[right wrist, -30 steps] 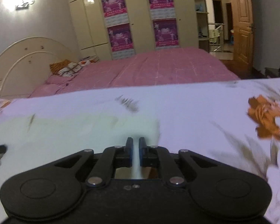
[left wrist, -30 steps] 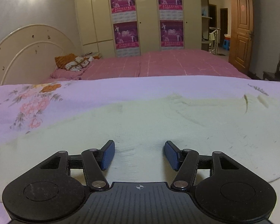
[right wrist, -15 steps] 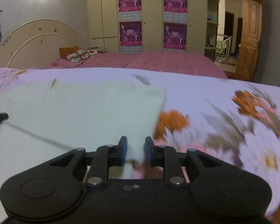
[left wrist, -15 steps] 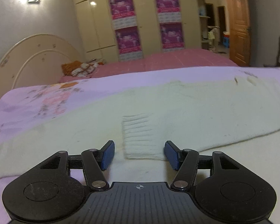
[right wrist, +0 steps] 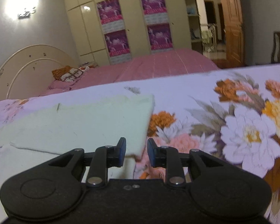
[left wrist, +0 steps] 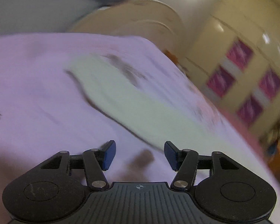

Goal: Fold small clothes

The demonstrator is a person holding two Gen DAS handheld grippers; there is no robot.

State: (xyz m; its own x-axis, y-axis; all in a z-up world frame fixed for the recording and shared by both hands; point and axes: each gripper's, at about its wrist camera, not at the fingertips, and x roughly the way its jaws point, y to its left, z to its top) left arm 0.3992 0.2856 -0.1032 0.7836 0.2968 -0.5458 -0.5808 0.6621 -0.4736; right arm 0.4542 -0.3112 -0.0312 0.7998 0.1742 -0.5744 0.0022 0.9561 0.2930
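A pale cream knitted garment point(right wrist: 84, 123) lies flat on the floral bedsheet point(right wrist: 242, 130). In the right wrist view its right corner lies between the jaws of my right gripper point(right wrist: 134, 150), which is open and not holding it. In the tilted, blurred left wrist view the garment point(left wrist: 132, 102) runs diagonally across the sheet. My left gripper point(left wrist: 139, 155) is open and empty, over bare sheet just short of the garment's near edge.
A second bed with a pink cover point(right wrist: 158, 65) and pillows point(right wrist: 69, 73) stands behind. A curved cream headboard point(right wrist: 28, 63) is at the left. A wardrobe with purple posters point(right wrist: 136, 24) and a wooden door point(right wrist: 231, 24) are at the back.
My right gripper has opened and let go of the garment, whose corner now lies flat. My left gripper has swung away and tilted, off the sleeve cuff it was over.
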